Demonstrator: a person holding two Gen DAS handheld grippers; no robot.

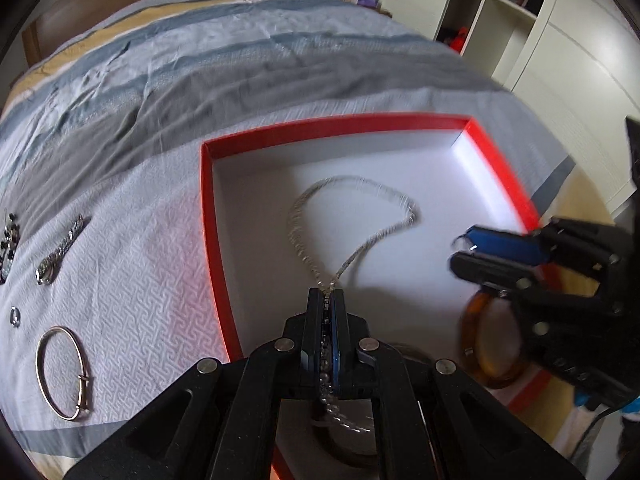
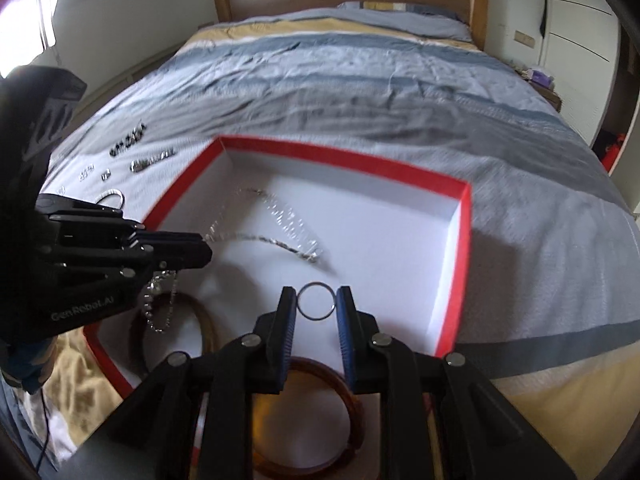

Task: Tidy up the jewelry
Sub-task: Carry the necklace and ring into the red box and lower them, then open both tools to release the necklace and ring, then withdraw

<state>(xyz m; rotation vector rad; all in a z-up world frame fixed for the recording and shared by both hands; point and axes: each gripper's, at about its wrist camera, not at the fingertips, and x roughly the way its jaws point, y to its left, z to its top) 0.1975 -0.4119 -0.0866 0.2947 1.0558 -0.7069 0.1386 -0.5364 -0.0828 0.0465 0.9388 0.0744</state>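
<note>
The left gripper (image 1: 327, 300) has its fingers pressed together on a silver chain necklace (image 1: 352, 216), whose loop trails forward from the fingertips and lies on the white floor of the red box (image 1: 208, 216); a short tail hangs behind the grip. The right gripper (image 2: 316, 307) pinches one small silver ring (image 2: 316, 307) upright between its fingers, above the box's near half — straight down is open floor. Two amber bangles (image 2: 320, 420) lie at the box's near end. On the bed (image 1: 120, 120), left of the box, several pieces wait — one silver bangle (image 1: 64, 372), a bar clip (image 1: 60, 252), smaller bits too blurred to count.
</note>
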